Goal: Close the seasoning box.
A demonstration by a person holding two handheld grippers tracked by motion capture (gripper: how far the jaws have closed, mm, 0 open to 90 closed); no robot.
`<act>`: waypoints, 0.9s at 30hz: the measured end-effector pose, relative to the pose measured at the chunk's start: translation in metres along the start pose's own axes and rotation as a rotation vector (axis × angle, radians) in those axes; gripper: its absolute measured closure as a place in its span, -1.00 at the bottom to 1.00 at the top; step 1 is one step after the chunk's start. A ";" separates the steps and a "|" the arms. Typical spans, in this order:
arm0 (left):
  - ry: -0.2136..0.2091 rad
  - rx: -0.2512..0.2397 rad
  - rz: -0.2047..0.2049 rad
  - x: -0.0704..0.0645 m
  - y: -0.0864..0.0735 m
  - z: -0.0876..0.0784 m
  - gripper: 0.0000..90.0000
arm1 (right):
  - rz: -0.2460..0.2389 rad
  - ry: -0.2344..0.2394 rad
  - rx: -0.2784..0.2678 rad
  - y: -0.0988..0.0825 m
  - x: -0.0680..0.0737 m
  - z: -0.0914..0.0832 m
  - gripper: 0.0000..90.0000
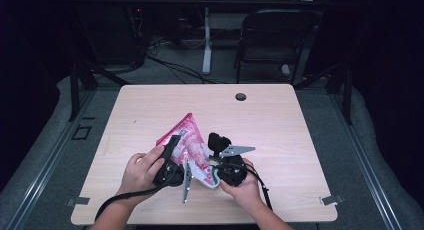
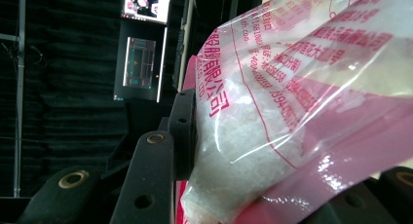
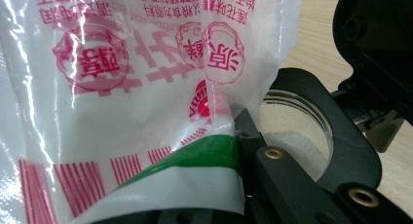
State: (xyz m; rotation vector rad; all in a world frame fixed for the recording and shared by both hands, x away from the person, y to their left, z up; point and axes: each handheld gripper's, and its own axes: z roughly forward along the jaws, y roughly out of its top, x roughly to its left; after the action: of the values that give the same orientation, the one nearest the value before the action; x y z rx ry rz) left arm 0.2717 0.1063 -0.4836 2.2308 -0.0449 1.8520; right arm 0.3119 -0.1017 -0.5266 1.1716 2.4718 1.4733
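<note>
A pink-and-white plastic bag (image 1: 186,138) of white granules hangs tilted above the wooden table (image 1: 280,120), held up between both grippers. My left gripper (image 1: 173,144) is shut on the bag's pink side; in the left gripper view the bag (image 2: 302,102) presses against the left finger (image 2: 181,124) and hides the other. My right gripper (image 1: 215,166) is shut on the bag's green-striped lower edge (image 3: 195,156), pinched beside its fingertip (image 3: 247,129). Just beyond stands a clear jar (image 3: 298,136) with a black collar, white granules inside and its black lid (image 3: 375,44) flipped open; in the high view the jar (image 1: 219,143) is right of the bag.
A round cable hole (image 1: 240,96) sits near the table's far edge. A black chair (image 1: 277,37) and cables stand on the floor behind the table. Metal clamps (image 1: 331,199) mark the near corners. A lit monitor (image 2: 146,5) glows in the dark background.
</note>
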 end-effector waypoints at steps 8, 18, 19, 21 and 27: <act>0.004 -0.004 0.003 0.001 0.000 0.000 0.50 | 0.001 0.000 0.000 0.000 0.000 0.001 1.00; 0.004 -0.005 0.003 0.001 0.000 -0.001 0.50 | -0.001 0.001 0.001 0.000 0.000 0.001 1.00; 0.004 -0.005 0.003 0.001 0.000 -0.001 0.50 | -0.006 -0.001 0.008 0.001 0.000 0.000 1.00; 0.003 -0.005 0.002 0.001 0.000 -0.001 0.50 | -0.006 -0.002 0.007 0.001 0.000 0.001 1.00; 0.006 -0.008 -0.001 0.001 0.000 -0.001 0.50 | 0.000 -0.002 -0.001 0.000 0.000 0.001 1.00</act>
State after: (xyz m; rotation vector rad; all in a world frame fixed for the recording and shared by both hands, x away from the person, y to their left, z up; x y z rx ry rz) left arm 0.2713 0.1063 -0.4826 2.2197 -0.0498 1.8546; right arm 0.3126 -0.1007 -0.5269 1.1722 2.4699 1.4718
